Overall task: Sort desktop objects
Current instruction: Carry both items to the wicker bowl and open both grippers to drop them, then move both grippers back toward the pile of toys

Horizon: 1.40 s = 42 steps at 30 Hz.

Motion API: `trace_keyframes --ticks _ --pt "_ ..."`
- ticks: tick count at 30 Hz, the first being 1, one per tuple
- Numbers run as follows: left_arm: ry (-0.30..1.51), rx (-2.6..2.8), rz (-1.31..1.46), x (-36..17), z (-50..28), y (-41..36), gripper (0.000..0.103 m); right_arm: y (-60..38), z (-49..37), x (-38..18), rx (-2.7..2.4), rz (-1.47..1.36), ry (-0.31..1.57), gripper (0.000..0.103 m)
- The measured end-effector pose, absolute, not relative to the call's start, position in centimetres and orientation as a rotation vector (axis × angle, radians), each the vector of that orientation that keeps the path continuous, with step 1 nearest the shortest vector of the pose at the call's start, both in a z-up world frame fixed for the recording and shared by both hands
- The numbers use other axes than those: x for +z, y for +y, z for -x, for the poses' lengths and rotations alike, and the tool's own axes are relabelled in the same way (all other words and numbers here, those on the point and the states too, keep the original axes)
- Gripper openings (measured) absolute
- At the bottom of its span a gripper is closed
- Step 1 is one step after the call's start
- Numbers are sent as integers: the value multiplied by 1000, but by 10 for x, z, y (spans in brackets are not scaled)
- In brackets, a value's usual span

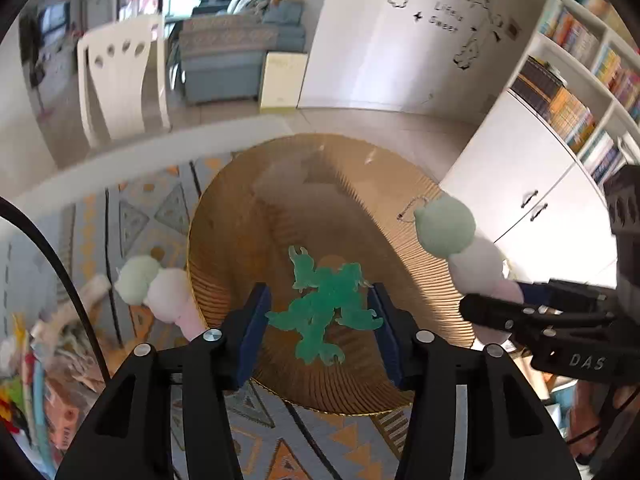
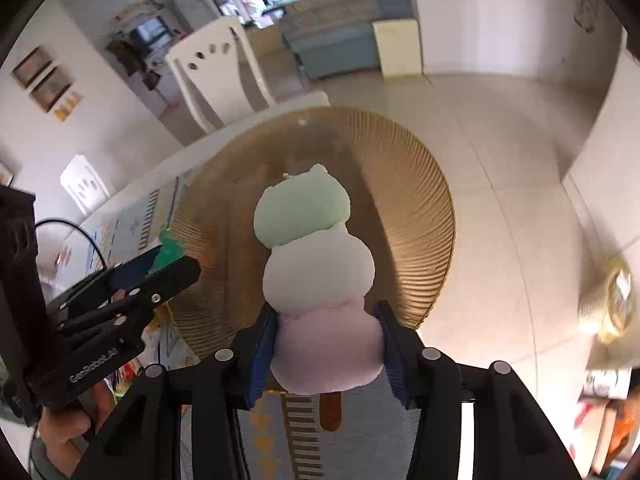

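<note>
Two grippers over the gold tray

Right gripper [image 2: 326, 350]: blue pads clamped on the pink base of a plush skewer toy [image 2: 320, 276], green cat head outermost, held above the ribbed gold tray [image 2: 420, 208]. Left gripper [image 1: 320, 334]: fingers spread wide, straddling a flat green figure [image 1: 324, 312]; whether it touches the pads, cannot tell. Second plush skewer [image 1: 158, 292] lies left of the tray.

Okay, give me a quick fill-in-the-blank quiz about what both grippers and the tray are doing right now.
1. The right gripper is shut on the ____ end of the plush toy.
2. The flat green figure lies on the ____ tray.
3. The left gripper is ____, its fingers either side of the figure.
4. A second plush toy lies ____ the tray.

Missing words: pink; gold; open; beside
</note>
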<state>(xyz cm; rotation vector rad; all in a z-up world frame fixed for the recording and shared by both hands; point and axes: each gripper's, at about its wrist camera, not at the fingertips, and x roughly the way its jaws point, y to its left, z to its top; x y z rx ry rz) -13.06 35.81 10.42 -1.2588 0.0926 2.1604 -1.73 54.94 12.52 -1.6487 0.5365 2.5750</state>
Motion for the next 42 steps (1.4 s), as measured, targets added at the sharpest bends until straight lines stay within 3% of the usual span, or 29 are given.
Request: trace_keyframes --ticks 4,8,21,42 --pt "11 2113 1357 95 138 343 49 559 13 121 2514 1613 654 51" --pt "-37 2099 1350 99 127 331 49 562 4 127 2548 1556 691 61" --pt "-110 2170 1348 121 62 270 49 529 -42 132 2615 1620 723 63" --pt "-446 2542 1629 83 -84 15 49 338 -91 96 2716 2106 520 63"
